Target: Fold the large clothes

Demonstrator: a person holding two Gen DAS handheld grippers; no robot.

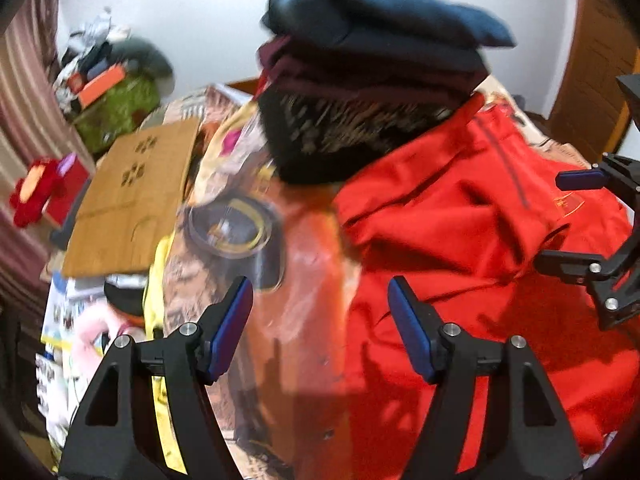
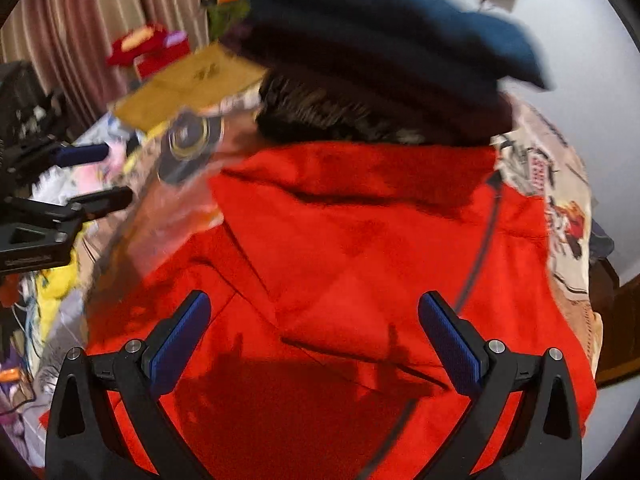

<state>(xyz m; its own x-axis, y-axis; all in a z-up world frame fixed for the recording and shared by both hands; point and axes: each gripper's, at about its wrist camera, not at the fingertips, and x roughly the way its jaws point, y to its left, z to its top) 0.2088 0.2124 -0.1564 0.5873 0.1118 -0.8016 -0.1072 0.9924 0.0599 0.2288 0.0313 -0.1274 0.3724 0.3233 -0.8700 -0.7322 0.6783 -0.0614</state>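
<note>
A large red garment lies partly folded on the patterned bedsheet; it fills the right wrist view. My left gripper is open and empty, hovering above the garment's left edge. My right gripper is open and empty above the middle of the garment; it also shows at the right edge of the left wrist view. The left gripper shows at the left edge of the right wrist view.
A stack of folded clothes, dark blue on top, maroon and a black patterned piece below, sits just behind the garment. A wooden board, a clear bag, toys and clutter lie to the left. A wooden door stands at right.
</note>
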